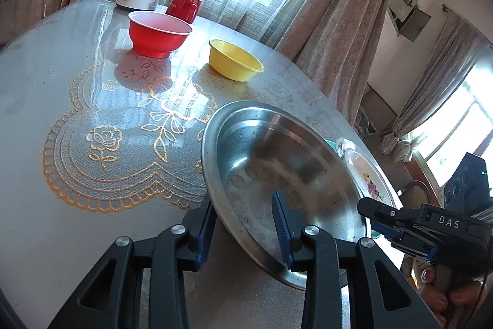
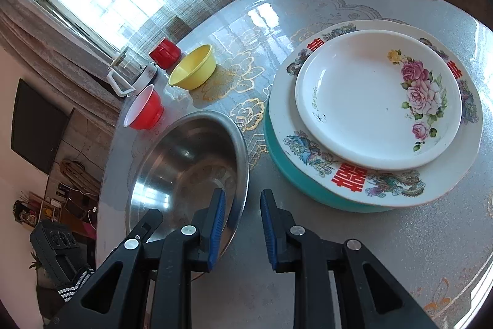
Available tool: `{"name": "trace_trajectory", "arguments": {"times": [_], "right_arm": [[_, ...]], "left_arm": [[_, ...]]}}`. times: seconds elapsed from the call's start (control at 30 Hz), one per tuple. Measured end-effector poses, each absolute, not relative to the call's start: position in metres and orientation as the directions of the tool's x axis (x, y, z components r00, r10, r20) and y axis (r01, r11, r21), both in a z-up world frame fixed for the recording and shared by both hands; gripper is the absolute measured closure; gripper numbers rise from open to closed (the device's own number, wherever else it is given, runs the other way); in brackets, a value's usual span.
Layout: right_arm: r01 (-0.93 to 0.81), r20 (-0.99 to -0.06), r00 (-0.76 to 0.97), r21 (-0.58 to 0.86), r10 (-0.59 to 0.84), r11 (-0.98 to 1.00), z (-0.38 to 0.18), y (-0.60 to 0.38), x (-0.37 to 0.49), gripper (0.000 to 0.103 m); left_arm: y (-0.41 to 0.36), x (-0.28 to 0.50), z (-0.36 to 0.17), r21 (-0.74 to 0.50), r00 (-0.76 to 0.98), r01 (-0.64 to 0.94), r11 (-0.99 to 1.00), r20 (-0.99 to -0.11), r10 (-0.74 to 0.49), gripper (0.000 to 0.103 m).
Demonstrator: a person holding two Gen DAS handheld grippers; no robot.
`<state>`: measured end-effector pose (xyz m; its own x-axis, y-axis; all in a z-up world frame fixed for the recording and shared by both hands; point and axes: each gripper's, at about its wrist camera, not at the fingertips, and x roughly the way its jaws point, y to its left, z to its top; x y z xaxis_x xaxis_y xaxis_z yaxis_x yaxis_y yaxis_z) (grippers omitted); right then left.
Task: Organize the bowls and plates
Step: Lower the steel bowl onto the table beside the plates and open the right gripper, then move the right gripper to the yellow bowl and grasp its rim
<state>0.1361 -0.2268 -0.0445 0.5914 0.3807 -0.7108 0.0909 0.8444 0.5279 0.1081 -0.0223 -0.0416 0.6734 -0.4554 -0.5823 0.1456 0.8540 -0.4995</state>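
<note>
between left fingers [image 1: 279,218], a round, scuffed steel bowl [image 1: 277,162] tilts.

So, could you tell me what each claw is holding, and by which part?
The left claw straddles the near rim of the steel bowl, one finger inside and one outside. The right claw is open, holding nothing.
</note>
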Motion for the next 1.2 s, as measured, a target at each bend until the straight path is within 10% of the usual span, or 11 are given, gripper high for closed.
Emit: {"name": "trace_trajectory", "arguments": {"times": [0.8,1.2], "right_arm": [[0.032,-0.68,0.69,0.37,0.247,0.929,-0.003,-0.219,0.139,0.074],[-0.007,-0.698,0.683,0.292,0.218,0.956,0.016,-0.216,0.175,0.074]], "left_arm": [[-0.023,0.114,0.006,-0.192,0.73,-0.017,0.981,-0.673,-0.119,0.034],[-0.012,0.176,0.04,-0.272,0.75,-0.065,0.96,-0.648,-0.133,0.024]]}}
